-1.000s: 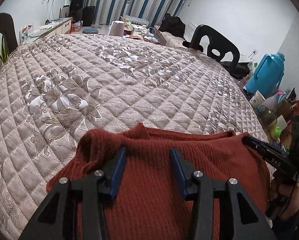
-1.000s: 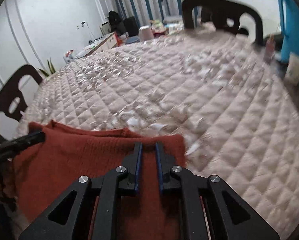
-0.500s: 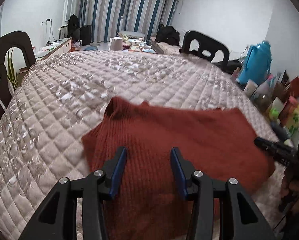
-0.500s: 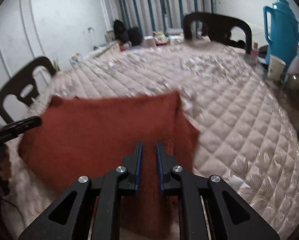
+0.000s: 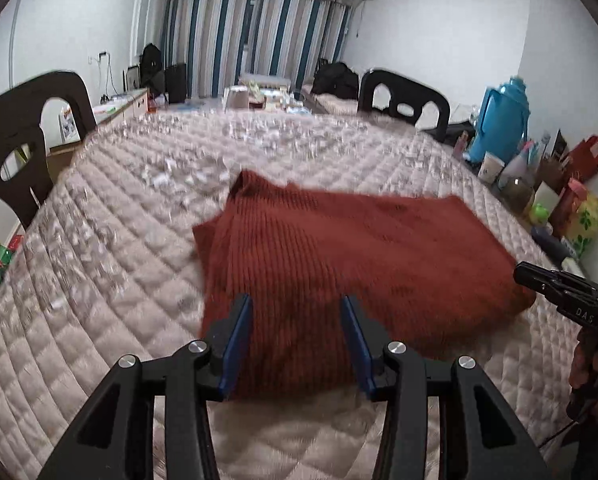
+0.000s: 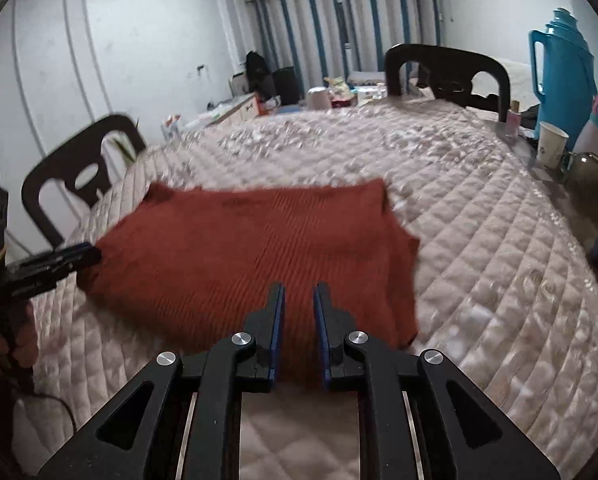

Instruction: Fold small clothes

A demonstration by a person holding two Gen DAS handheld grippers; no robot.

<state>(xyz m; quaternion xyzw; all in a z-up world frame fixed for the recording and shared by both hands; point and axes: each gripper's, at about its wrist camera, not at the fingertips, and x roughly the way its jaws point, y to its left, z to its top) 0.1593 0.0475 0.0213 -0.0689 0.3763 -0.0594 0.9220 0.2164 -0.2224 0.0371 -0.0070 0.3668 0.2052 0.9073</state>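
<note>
A rust-red ribbed knit garment [image 5: 347, 256] lies folded flat on the quilted beige table cover [image 5: 111, 264]. It also shows in the right wrist view [image 6: 255, 248]. My left gripper [image 5: 297, 312] is open and empty, above the garment's near edge. My right gripper [image 6: 299, 300] has its jaws a small gap apart with nothing between them, above the garment's near right part. The right gripper [image 5: 559, 288] shows at the right edge of the left wrist view. The left gripper [image 6: 55, 262] shows at the left edge of the right wrist view.
Dark chairs stand at the table's left [image 5: 23, 140] and far right [image 5: 403, 98]. A blue thermos [image 5: 499, 120], paper cup [image 6: 551, 146], jar and bags crowd the right side. Boxes and cups [image 5: 259, 94] sit at the far end.
Both grippers have pulled back and lifted away from the garment, which now lies farther ahead. The right gripper's jaws have parted a little.
</note>
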